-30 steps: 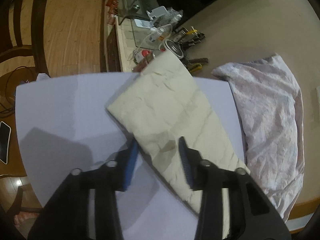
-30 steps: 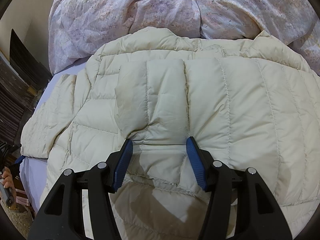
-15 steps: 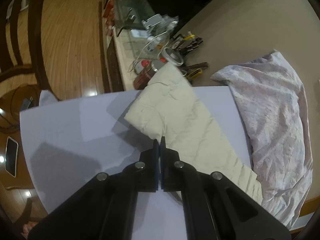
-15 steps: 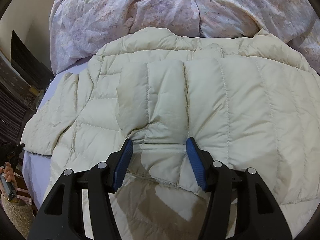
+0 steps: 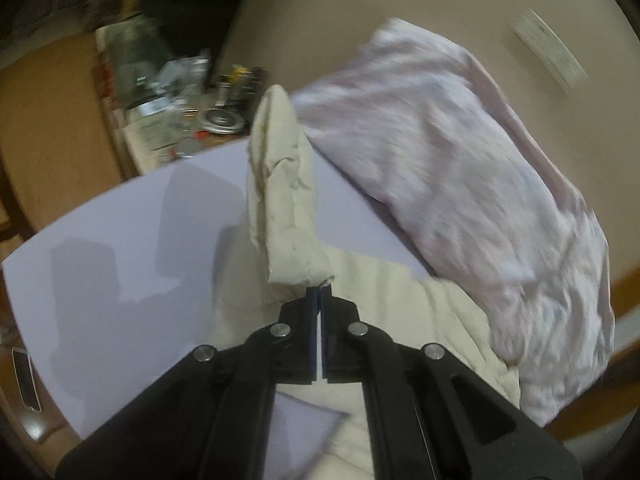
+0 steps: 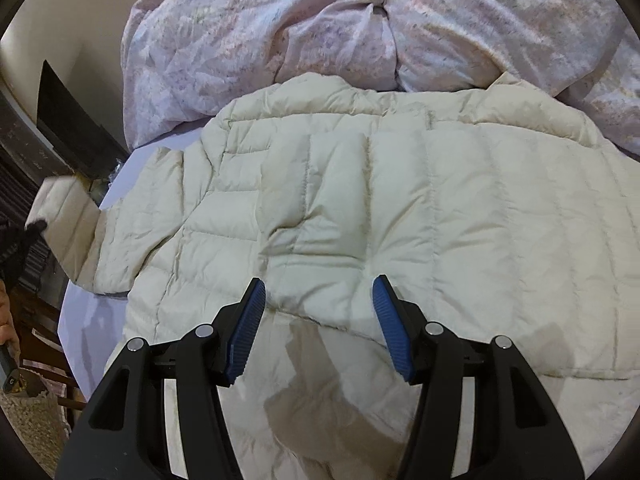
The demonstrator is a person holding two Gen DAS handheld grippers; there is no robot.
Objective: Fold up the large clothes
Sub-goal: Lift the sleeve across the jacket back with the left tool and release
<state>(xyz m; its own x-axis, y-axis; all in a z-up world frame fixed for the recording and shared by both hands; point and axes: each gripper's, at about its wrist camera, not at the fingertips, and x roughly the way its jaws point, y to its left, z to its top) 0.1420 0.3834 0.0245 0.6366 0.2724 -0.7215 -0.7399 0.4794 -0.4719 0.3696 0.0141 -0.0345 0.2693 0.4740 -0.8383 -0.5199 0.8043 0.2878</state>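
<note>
Left gripper (image 5: 319, 294) fingers pressed together, pinching sleeve (image 5: 282, 196) cuff, sleeve lifted toward 12 o'clock. Right gripper (image 6: 318, 312) fingers spread, nothing pinched, hovering over cream puffer jacket (image 6: 400, 208). Jacket lies flat on lilac bed sheet (image 5: 120, 240). Floral duvet (image 6: 360, 28) bunched at 12 o'clock, touching jacket. Cluttered shelf (image 5: 180, 96) at 11 o'clock, blurred. Wooden floor (image 5: 52, 120) at 9 o'clock.

The left gripper (image 5: 319, 294) is seen pointing downward with its blue pads pressed together, a fold of cream fabric pinched between the tips and lifted. The right gripper (image 6: 318, 312) is tilted steeply downward with its jaws held apart and nothing between them. A bare hand (image 6: 7, 320) is glimpsed at that view's left edge.
</note>
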